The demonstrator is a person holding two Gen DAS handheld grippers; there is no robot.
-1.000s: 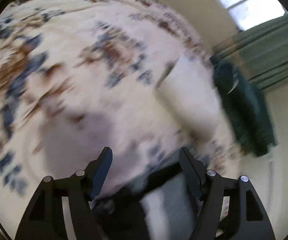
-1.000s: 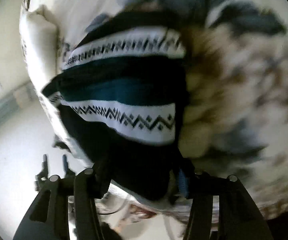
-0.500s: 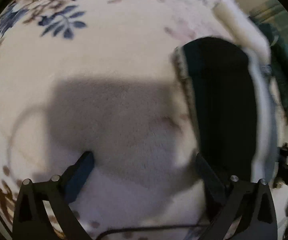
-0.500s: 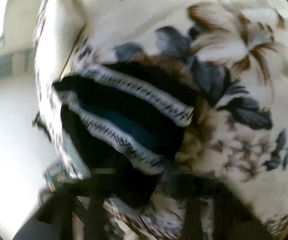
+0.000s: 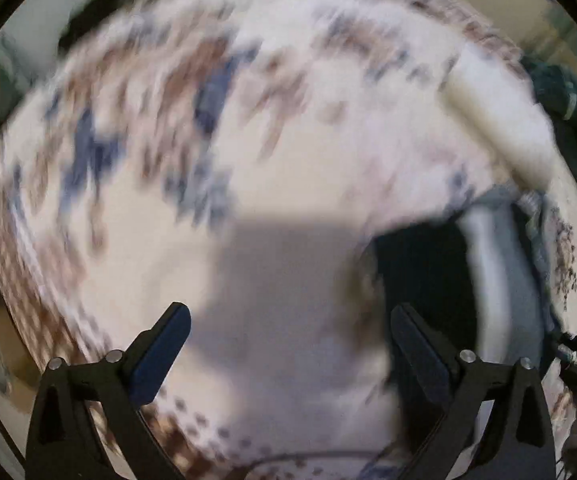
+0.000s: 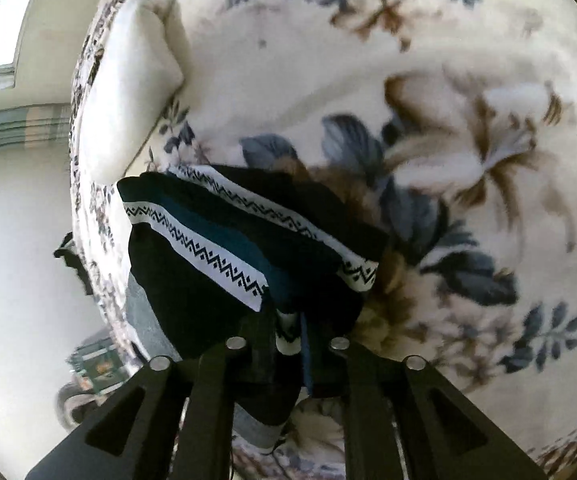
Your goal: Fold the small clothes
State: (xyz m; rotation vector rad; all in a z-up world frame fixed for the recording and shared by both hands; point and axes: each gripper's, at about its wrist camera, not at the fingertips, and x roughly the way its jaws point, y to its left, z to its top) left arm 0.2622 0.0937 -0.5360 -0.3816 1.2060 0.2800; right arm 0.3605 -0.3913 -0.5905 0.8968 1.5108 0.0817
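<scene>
A small dark garment (image 6: 248, 248) with black, teal and white zigzag bands lies folded on a flowered cream blanket (image 6: 408, 80). My right gripper (image 6: 288, 332) is shut on its near edge, cloth pinched between the fingers. In the blurred left wrist view the same garment (image 5: 428, 272) shows as a dark and pale mass at the right, just beyond the right finger. My left gripper (image 5: 288, 316) is open and empty over bare blanket (image 5: 168, 160).
A cream pillow (image 6: 128, 92) lies beyond the garment near the bed's far edge; it also shows in the left wrist view (image 5: 500, 120). A dark green cloth (image 5: 568, 100) sits past the pillow. The bed edge drops to pale floor (image 6: 16, 220) at left.
My right gripper has closed on the garment's near edge. My left gripper has swung away, still open, so the garment now sits lower right in its view.
</scene>
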